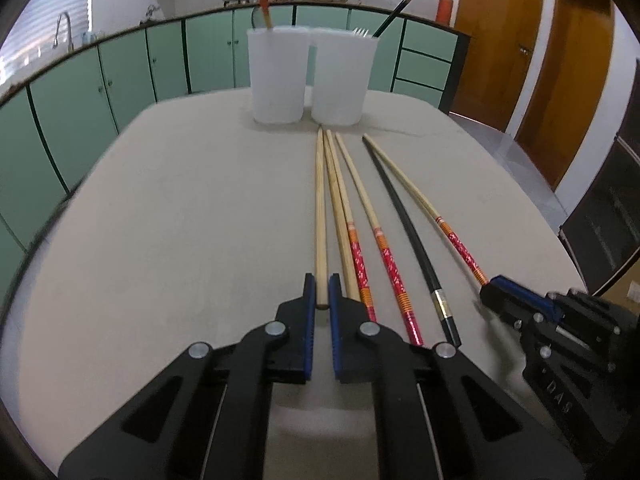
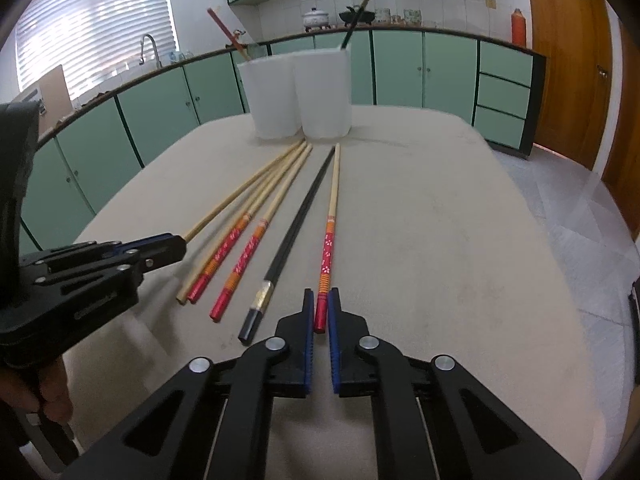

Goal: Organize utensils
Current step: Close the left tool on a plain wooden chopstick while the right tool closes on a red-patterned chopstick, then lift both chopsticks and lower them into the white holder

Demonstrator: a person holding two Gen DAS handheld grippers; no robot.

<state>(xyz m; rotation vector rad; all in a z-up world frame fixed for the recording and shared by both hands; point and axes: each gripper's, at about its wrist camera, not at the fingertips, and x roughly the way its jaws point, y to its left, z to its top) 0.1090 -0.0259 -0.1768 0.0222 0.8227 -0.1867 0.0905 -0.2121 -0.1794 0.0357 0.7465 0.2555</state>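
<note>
Green cabinets stand behind the beige table (image 1: 180, 208), where six chopsticks lie before two white cups (image 1: 276, 76). The left gripper (image 1: 322, 292) has its jaws narrowed around the end of a plain wooden chopstick (image 1: 320, 200); the right gripper (image 2: 321, 308) likewise pinches a red-handled chopstick (image 2: 330, 236). Each should squeeze firmly, lift straight, and avoid disturbing the neighbours
</note>
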